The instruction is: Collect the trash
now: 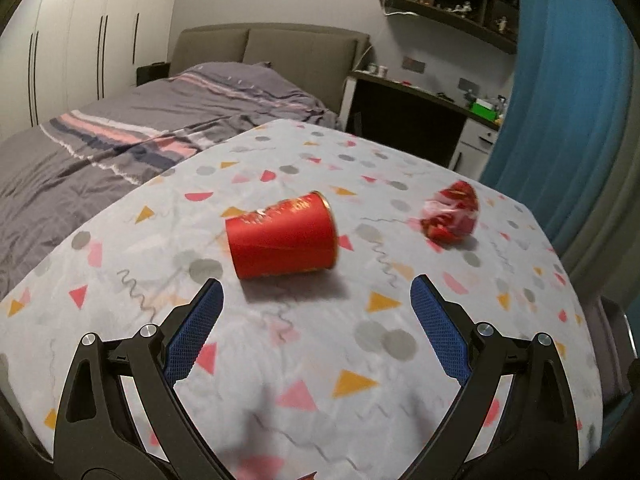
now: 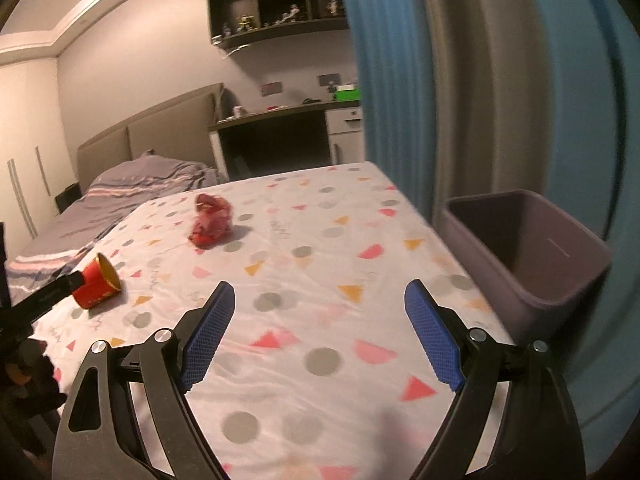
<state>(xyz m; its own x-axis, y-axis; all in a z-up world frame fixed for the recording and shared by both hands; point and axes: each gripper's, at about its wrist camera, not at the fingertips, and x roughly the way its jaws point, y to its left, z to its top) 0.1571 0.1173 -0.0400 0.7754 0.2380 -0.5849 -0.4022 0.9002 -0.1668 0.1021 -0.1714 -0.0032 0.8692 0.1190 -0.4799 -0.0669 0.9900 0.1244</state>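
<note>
Through the left wrist camera we see our left hand-held gripper (image 1: 316,292) with its blue pads spread wide apart and holding nothing. It hangs low over the patterned tabletop (image 1: 120,248). The red paper cup (image 1: 282,236) lies on its side straight ahead at 12 o'clock, just beyond the fingertips, its mouth turned toward 1 o'clock. We judge the wide spread is meant to straddle the cup's body. A crumpled red wrapper (image 1: 450,216) sits apart from the cup, toward 2 o'clock.

Through the right wrist camera, our right hand-held gripper (image 2: 320,294) is likewise spread open and empty above the tabletop (image 2: 360,224). From here the red paper cup (image 2: 98,282) lies at 10 o'clock near the cloth's left edge, with a dark finger of the other gripper reaching in beside it. The crumpled red wrapper (image 2: 212,220) lies at 11 o'clock, well ahead of the pads. A purple bin (image 2: 532,252) stands just off the tabletop's right edge at 2 o'clock, open-topped, likely placed there to receive both pieces of trash.
</note>
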